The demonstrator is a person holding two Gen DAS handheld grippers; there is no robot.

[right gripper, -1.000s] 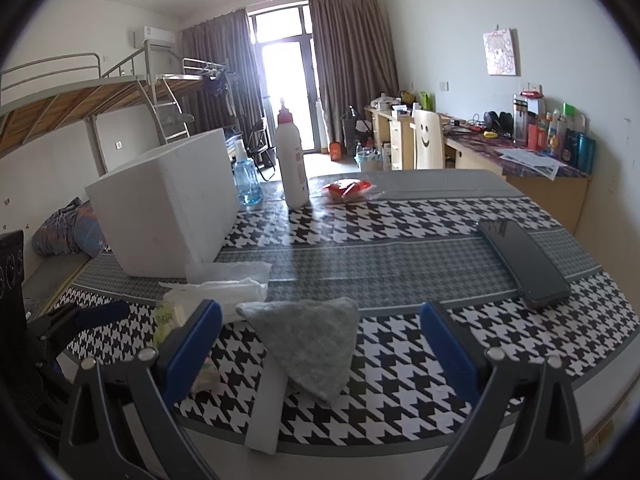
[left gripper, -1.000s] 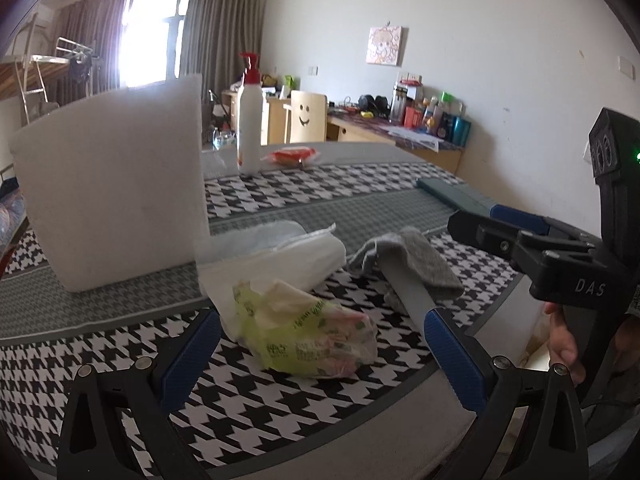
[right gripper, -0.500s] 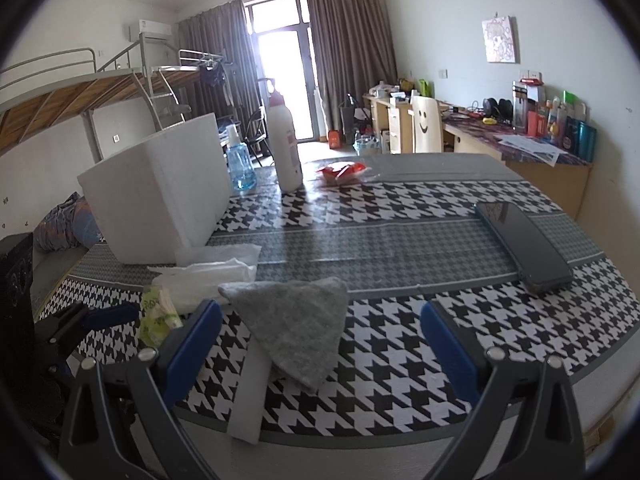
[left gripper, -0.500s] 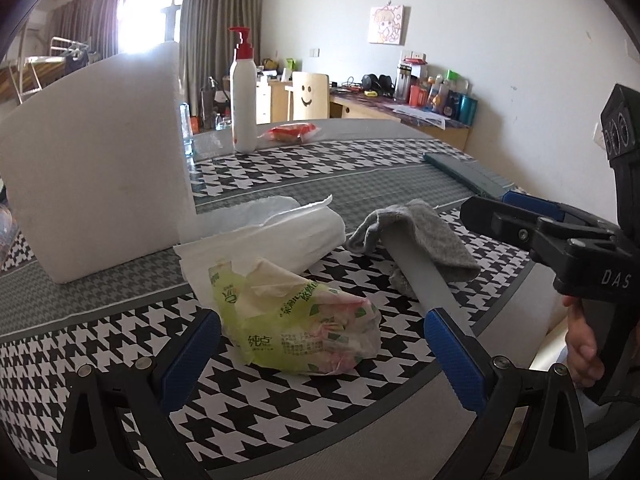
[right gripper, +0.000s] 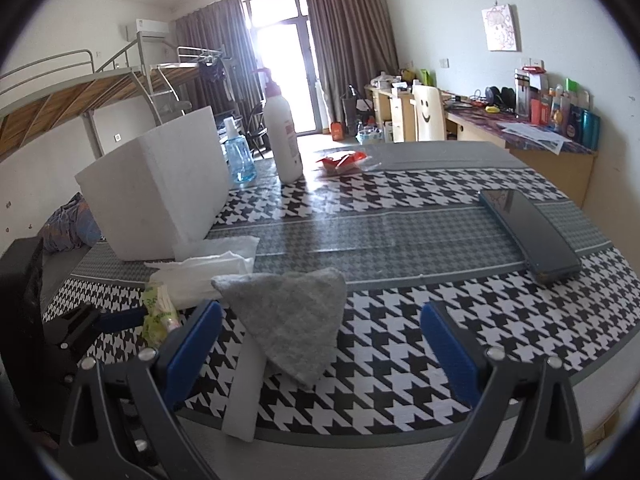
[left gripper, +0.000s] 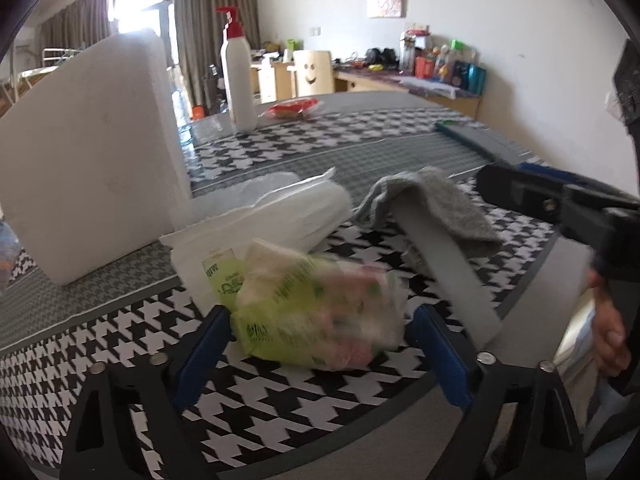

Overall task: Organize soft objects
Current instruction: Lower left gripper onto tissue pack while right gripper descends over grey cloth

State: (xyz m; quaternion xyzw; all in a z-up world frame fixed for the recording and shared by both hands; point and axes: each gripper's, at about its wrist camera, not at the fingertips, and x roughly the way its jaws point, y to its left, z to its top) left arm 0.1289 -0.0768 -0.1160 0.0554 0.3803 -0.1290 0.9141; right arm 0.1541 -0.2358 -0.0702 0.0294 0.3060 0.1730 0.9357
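A green tissue pack (left gripper: pixel 316 312) lies on the houndstooth table, between the open fingers of my left gripper (left gripper: pixel 320 344); contact cannot be told. The pack also shows in the right wrist view (right gripper: pixel 158 312). Behind it lies a white tissue bundle (left gripper: pixel 276 216). A grey cloth (right gripper: pixel 292 320) lies over a grey foam strip (right gripper: pixel 244 392) near the table's front edge, in front of my open, empty right gripper (right gripper: pixel 320 344). The cloth also shows in the left wrist view (left gripper: pixel 436 204).
A white foam box (right gripper: pixel 160 196) stands at the left. A white pump bottle (right gripper: pixel 282 140), a blue bottle (right gripper: pixel 238 156) and a red packet (right gripper: pixel 340 158) stand at the back. A dark phone (right gripper: pixel 528 232) lies at the right.
My left gripper has moved forward so the green tissue pack now sits between its fingers. The right gripper has barely moved.
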